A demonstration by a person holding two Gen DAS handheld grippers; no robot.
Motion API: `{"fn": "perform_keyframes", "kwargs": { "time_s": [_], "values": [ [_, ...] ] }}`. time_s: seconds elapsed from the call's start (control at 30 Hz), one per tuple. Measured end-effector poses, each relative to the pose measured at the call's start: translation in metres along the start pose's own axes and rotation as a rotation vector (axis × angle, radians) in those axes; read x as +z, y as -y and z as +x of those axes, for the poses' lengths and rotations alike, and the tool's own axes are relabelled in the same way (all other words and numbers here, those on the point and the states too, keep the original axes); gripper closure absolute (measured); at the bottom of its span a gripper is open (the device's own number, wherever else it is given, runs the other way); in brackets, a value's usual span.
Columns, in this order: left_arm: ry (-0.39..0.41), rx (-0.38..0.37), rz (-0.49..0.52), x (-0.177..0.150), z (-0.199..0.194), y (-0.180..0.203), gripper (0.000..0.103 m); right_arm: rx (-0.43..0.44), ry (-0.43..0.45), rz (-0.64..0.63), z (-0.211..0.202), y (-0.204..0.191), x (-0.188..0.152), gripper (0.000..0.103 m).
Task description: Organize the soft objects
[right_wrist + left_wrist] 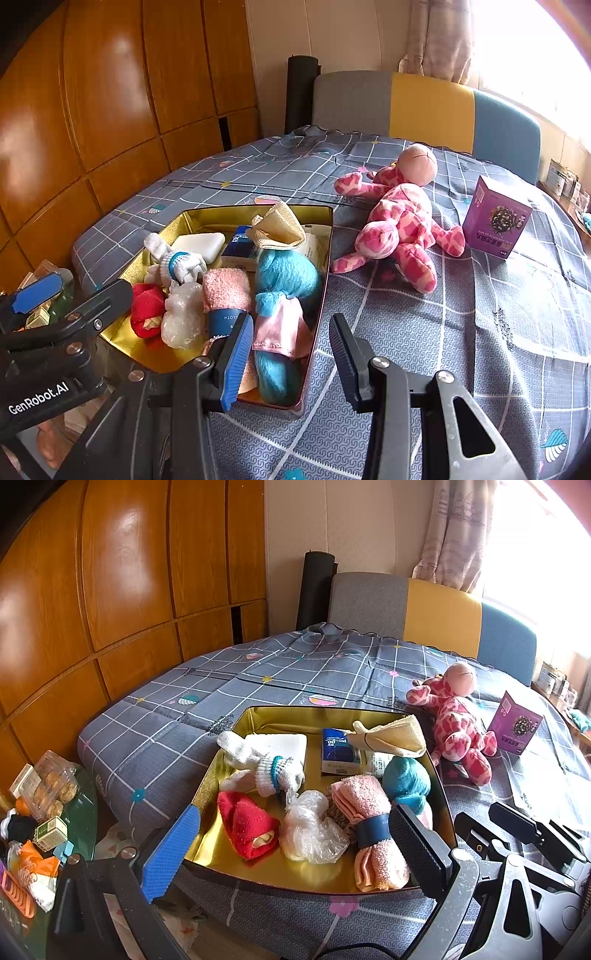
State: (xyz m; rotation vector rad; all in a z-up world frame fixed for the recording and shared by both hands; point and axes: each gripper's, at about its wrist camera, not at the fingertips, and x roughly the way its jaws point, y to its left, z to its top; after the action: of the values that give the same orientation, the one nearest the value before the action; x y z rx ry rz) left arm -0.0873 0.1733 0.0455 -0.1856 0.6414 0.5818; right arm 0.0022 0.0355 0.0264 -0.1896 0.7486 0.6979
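A gold tray (258, 716) on the bed holds a white glove (258, 760), a red cloth (247, 823), a plastic bag (310, 827), a banded pink towel (365, 812), teal yarn (406, 779) and a cream cloth (391, 734). My left gripper (295, 849) hovers open over the tray's near edge, holding nothing. A pink plush giraffe (399, 221) lies on the bedspread right of the tray (325, 236). My right gripper (290, 363) stands open by the tray's near right corner, its blue finger (236, 362) over the yarn (284, 280), gripping nothing.
A purple box (495, 221) stands right of the giraffe. Inside the tray also sit a blue tissue pack (336, 749) and a white block (284, 746). A glass side table (85, 812) with snacks is at the left, wooden wardrobe doors behind, cushions at the bed's far end.
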Motion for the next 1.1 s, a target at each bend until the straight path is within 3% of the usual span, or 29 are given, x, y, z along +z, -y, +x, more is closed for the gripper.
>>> {"fn": "perform_keyframes", "kwargs": {
  "time_s": [1.1],
  "values": [
    [-0.003, 0.007, -0.005, -0.0006, -0.0008, -0.0026, 0.000, 0.001, 0.007, 0.002, -0.0025, -0.0007, -0.0002, 0.060]
  ]
}}
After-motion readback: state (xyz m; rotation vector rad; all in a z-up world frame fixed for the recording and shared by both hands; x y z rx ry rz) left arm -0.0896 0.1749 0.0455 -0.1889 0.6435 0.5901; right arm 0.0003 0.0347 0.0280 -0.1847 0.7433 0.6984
